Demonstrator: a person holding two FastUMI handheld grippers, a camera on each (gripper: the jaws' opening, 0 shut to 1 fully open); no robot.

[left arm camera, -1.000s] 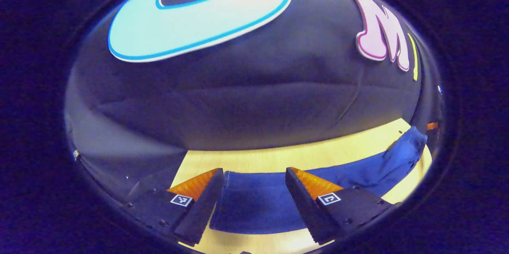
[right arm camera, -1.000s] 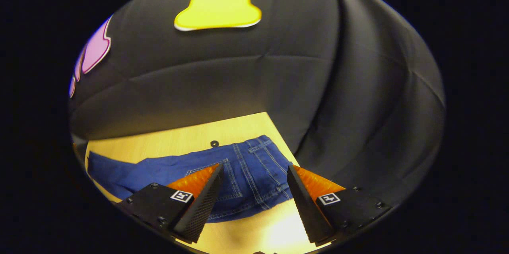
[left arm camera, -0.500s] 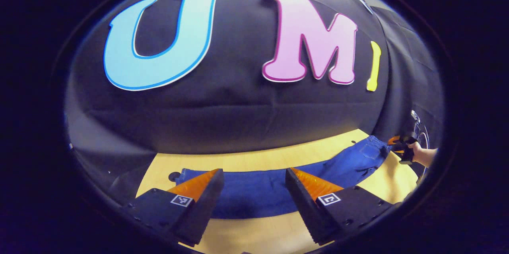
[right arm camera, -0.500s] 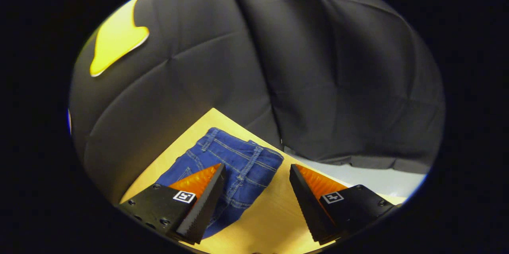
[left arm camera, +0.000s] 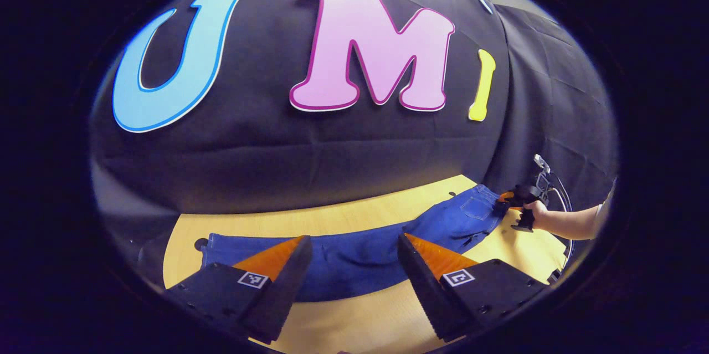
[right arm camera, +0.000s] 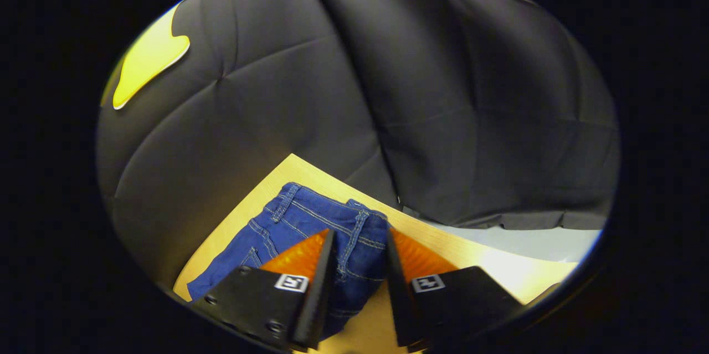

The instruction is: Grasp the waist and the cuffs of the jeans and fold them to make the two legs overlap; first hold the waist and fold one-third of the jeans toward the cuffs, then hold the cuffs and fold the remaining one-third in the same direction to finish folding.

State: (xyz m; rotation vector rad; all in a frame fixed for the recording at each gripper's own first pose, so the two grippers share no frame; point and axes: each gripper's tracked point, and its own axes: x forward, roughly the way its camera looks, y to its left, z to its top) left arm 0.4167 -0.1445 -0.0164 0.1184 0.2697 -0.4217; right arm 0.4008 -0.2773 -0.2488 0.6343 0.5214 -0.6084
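the right gripper [right arm camera: 359,265] has narrowed its jaws around the waist [right arm camera: 360,232] of the jeans [left arm camera: 354,254] at the desk's [left arm camera: 388,321] far right corner, not yet clearly clamped, while the left gripper [left arm camera: 354,265] has drawn back, still spread, above the legs, so the first fold looks imminent.

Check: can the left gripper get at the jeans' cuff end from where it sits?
Probably yes. The left gripper is open above the jeans; the cuff end lies flat on the table with nothing between.
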